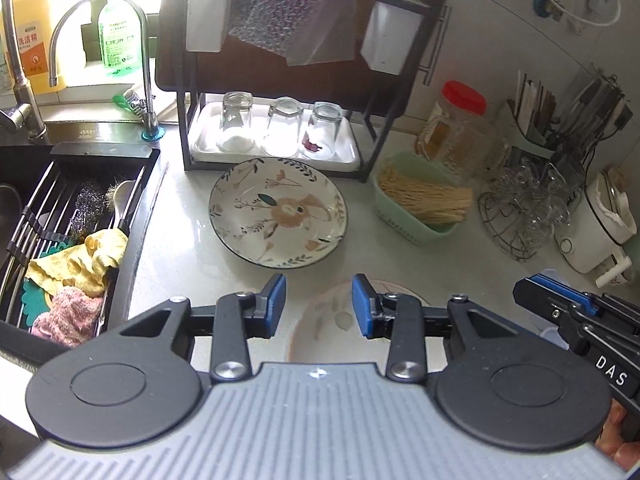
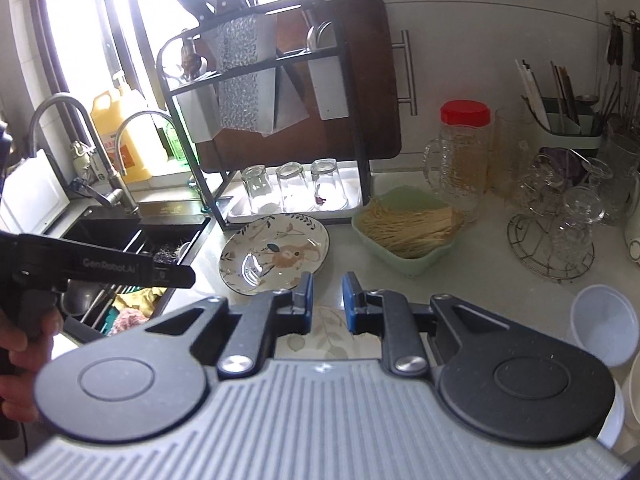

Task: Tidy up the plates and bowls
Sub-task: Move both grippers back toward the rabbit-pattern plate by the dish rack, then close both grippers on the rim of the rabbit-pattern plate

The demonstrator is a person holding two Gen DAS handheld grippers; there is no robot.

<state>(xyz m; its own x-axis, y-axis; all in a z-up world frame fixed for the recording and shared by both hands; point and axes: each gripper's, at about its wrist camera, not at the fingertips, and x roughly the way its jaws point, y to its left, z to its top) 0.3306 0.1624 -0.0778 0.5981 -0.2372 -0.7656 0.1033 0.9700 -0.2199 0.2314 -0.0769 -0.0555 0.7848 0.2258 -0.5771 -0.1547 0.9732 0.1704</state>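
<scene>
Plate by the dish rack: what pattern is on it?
Floral plate: cream, tan flower, dark leaves; clearest in left wrist view.

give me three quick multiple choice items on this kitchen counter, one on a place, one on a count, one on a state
1. Where does the round floral ceramic plate lie?
A. in the sink
B. on the counter in front of the black metal rack
C. on the rack's top shelf

2. How many clear drinking glasses stand on the rack's white tray?
A. two
B. three
C. five

3. How do those glasses stand?
A. upside down
B. upright
C. on their sides

Answers: 1 B, the plate sits on bare counter before the rack's legs. 2 B, three show side by side. 3 A, their bases face up.
</scene>
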